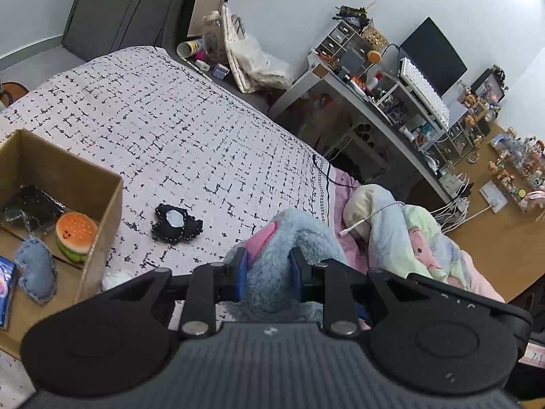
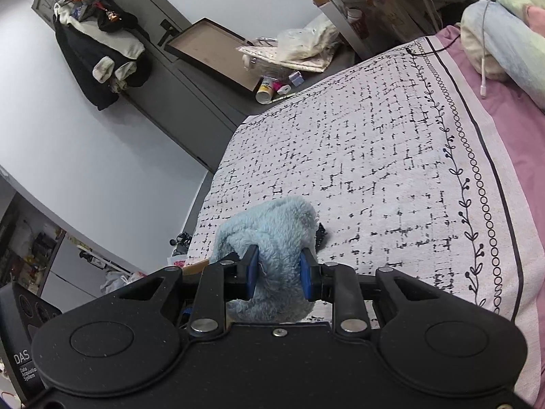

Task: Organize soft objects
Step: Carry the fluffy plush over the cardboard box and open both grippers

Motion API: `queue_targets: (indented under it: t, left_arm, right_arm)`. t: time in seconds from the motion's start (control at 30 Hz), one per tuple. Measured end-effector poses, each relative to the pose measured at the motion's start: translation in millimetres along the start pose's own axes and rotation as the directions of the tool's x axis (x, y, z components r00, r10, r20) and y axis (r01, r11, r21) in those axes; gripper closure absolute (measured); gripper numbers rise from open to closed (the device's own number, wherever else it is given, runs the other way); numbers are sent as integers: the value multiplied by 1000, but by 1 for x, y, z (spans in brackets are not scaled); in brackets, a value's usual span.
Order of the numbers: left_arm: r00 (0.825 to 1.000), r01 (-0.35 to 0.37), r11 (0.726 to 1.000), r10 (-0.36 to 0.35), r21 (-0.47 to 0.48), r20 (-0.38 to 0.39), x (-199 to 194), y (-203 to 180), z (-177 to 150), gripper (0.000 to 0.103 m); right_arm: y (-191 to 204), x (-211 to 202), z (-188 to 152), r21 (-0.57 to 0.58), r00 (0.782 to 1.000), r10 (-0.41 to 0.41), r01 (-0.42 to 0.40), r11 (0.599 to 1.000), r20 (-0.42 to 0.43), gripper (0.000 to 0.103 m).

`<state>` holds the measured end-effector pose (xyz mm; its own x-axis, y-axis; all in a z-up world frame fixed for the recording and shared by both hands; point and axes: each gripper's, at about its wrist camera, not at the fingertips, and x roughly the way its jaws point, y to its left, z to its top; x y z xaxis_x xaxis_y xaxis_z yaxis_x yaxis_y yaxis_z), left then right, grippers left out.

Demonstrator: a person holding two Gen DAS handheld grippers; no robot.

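Blue plush toy (image 1: 293,262) pinched in both our claws, left gripper (image 1: 269,269) and right gripper (image 2: 278,274); we should lift together toward the cardboard box (image 1: 102,211) left of the left claw.

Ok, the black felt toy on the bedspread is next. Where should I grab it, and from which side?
Grab the black felt toy across its narrower middle, beside the pale patch, coming straight down from above. It lies flat on the bedspread with open cloth all round, so a side approach would probably just push it. Both tools look busy with the blue plush toy; free one first.

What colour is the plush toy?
Light blue plush toy with a pink patch, clearest in left wrist view.
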<state>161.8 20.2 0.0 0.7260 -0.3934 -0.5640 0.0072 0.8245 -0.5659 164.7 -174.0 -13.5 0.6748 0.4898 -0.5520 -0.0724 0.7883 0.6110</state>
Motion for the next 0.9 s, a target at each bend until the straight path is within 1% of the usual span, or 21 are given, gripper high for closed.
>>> queue_targets:
  t: [0.37, 0.67, 0.83, 0.9]
  left_arm:
    - [999, 24, 999, -23, -43, 34, -17, 34, 3, 78]
    - [998, 30, 997, -25, -71, 64, -32, 62, 14, 78]
    - [996, 49, 993, -40, -110, 77, -39, 83, 20, 78]
    - [996, 49, 992, -39, -113, 84, -43, 88, 22, 78]
  right_arm:
    - [32, 12, -14, -59, 1000, -24, 24, 998, -4, 78]
    - [62, 29, -23, -95, 1000, -13, 13, 995, 2, 78]
    - [79, 36, -30, -131, 1000, -6, 6, 991, 5, 78]
    - [84, 40, -32, -137, 1000, 1, -1, 991, 3, 78]
